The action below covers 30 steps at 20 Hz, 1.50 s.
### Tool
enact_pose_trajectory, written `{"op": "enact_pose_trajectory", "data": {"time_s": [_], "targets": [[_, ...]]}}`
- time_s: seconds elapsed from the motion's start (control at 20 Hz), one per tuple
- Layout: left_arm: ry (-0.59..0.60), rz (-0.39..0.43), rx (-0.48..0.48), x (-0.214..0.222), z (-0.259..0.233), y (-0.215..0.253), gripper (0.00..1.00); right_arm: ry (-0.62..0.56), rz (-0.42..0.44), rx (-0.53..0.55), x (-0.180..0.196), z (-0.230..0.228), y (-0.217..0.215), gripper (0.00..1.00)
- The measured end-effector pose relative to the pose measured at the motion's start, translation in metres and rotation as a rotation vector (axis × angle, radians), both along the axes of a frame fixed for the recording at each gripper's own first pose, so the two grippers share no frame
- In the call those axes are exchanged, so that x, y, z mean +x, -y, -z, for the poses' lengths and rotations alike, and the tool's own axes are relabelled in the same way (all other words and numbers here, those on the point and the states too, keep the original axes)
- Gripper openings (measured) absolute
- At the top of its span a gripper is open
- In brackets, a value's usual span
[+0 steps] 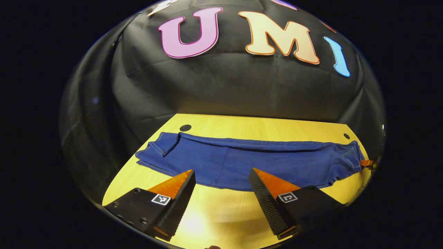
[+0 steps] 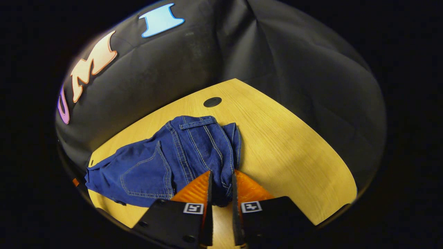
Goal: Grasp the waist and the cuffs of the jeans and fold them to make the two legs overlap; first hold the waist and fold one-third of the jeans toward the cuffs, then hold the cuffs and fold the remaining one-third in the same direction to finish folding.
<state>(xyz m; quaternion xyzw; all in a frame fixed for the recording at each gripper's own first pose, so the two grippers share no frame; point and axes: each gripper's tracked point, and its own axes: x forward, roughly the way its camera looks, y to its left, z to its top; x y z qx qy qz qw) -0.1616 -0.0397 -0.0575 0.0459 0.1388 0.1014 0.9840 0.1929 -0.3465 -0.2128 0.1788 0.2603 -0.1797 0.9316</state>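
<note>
— Looking along your left gripper (image 1: 221,180), what do you have in front of you?

— Your jaws stand wide apart, holding nothing. They hover over bare wood of the table (image 1: 221,211), just short of the near edge of the jeans (image 1: 242,159). In the left gripper view the jeans lie stretched across the table as one long blue band, the legs lying one over the other, cuffs (image 1: 152,152) to the left and the waist end to the right. A dark round hole (image 1: 185,127) sits in the tabletop just behind the cuffs.

— And your right gripper (image 2: 221,188)?

— You have it clamped on the denim. In the right gripper view the fingers (image 2: 195,190) are drawn close together with a bunched fold of the waist (image 2: 221,183) pinched between them, both pressing on the cloth. The waistband, with its light stitching and a belt loop (image 2: 197,122), runs away from the fingers toward the back of the table; a rear pocket (image 2: 142,176) shows to the left.

— Can you see that gripper from the other side?

— A small tip of it shows at the far right edge in the left gripper view, touching the waist end of the jeans. Whether the cloth there is lifted off the wood, you cannot tell.
</note>
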Motion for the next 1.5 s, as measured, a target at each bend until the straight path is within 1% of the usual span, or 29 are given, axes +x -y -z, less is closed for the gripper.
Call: {"op": "enact_pose_trajectory", "data": {"time_s": [0.05,0.1,0.15,0.2,0.35,0.4,0.45,0.5,0.55,0.6,0.65,0.75,0.9,1.05,1.15,1.3,1.5], "targets": [[0.003,-0.003,0.001,-0.003,-0.002,0.0,0.96,0.017,0.016,0.013,-0.003,-0.003,-0.002,0.21],[0.005,-0.006,0.006,-0.006,-0.004,-0.001,0.96,0.026,0.027,0.029,-0.002,-0.005,0.0,0.17],[0.009,-0.007,0.014,-0.009,-0.007,-0.003,0.96,0.036,0.041,0.048,0.001,-0.006,0.001,0.1],[0.014,-0.01,0.023,-0.011,-0.01,-0.005,0.96,0.039,0.05,0.062,-0.001,-0.007,0.001,0.07],[0.019,-0.009,0.042,-0.016,-0.015,-0.014,0.96,0.075,0.058,0.071,0.0,-0.022,-0.001,0.07],[0.019,-0.005,0.039,-0.016,-0.014,-0.016,0.96,0.108,0.065,0.086,0.002,-0.033,-0.003,0.07],[0.02,-0.002,0.033,-0.017,-0.015,-0.017,0.96,0.147,0.061,0.107,0.007,-0.048,-0.008,0.04],[0.023,0.0,0.022,-0.017,-0.014,-0.019,0.96,0.19,0.049,0.134,0.009,-0.065,-0.012,0.01],[0.027,0.003,0.003,-0.017,-0.013,-0.02,0.96,0.233,0.038,0.162,0.011,-0.082,-0.019,0.01],[0.028,0.009,-0.013,-0.017,-0.012,-0.021,0.95,0.269,0.014,0.188,0.012,-0.098,-0.03,0.01],[0.028,0.013,-0.024,-0.017,-0.01,-0.024,0.96,0.3,-0.01,0.207,0.017,-0.109,-0.04,0.04],[0.026,0.016,-0.032,-0.018,-0.009,-0.034,0.96,0.365,-0.07,0.244,0.024,-0.128,-0.064,0.04],[0.029,0.045,-0.052,-0.019,-0.009,-0.047,0.96,0.445,-0.172,0.346,0.033,-0.16,-0.11,0.04],[0.028,0.06,-0.051,-0.02,-0.009,-0.065,0.95,0.491,-0.28,0.428,0.041,-0.182,-0.163,0.04],[0.036,0.067,-0.059,-0.02,-0.009,-0.076,0.94,0.511,-0.358,0.451,0.04,-0.195,-0.201,0.04],[0.042,0.066,-0.09,-0.016,-0.006,-0.093,0.94,0.509,-0.473,0.464,0.039,-0.196,-0.264,0.04],[0.046,0.062,-0.132,-0.01,-0.002,-0.114,0.96,0.408,-0.579,0.389,0.047,-0.16,-0.344,0.03]]}}
